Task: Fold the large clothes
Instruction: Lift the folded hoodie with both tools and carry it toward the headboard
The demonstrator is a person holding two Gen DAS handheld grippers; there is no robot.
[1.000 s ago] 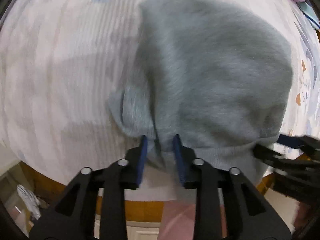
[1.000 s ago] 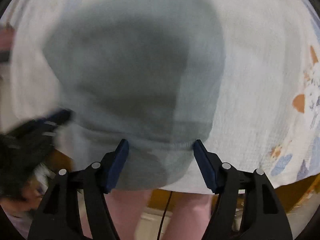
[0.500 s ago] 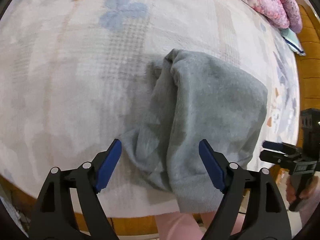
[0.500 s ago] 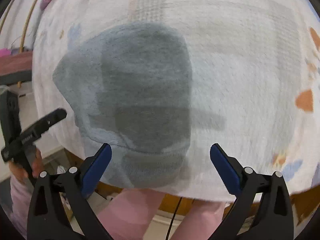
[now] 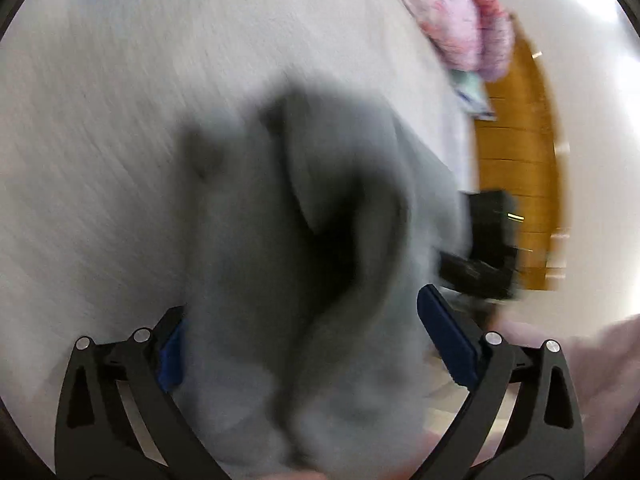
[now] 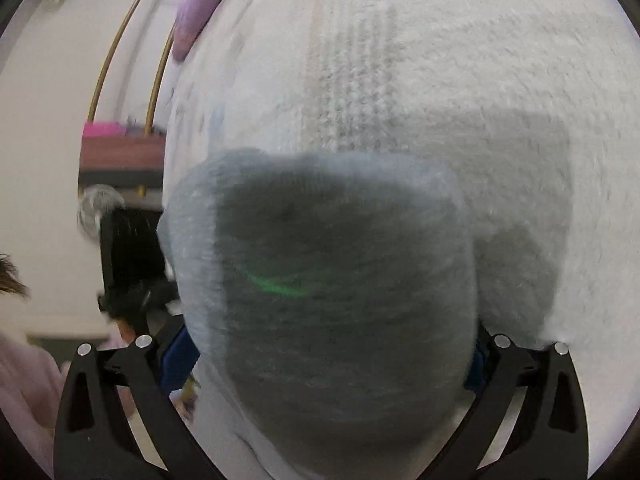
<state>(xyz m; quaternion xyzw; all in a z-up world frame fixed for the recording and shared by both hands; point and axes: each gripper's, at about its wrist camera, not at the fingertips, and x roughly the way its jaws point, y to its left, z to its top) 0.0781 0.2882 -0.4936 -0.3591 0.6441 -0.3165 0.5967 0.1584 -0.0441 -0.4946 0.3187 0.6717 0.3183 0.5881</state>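
Grey sweater (image 5: 280, 240) lying folded in a thick bundle on the pale bedspread (image 5: 100, 140), close to the near edge of the bed. Heavy blur across the left view. Left gripper (image 5: 300, 344) low over the bundle, jaws just swung wide apart; cloth bulging up between them, hiding most of the left blue pad (image 5: 170, 360), with the right blue pad (image 5: 444, 340) standing clear of the fabric. No pinch visible there, just loose cloth in the gap.

Same story from the right side: right gripper (image 6: 328, 360) spread to its widest, sweater (image 6: 340, 300) filling the whole span between the fingers (image 6: 178, 360), both blue pads half buried behind the grey knit. Hard to tell whether the pads brush the cloth; nothing squeezed. Dark shadow across the top of the bundle, plus a faint green streak of light.

Off to the side, pink quilt (image 5: 460, 20) heaped at the far end of the bed, orange wooden headboard (image 5: 516, 168) behind it. Other black gripper (image 5: 480, 248) just past the sweater's right edge in the left view. Pink sleeve (image 6: 24, 392) low at the left of the right view.
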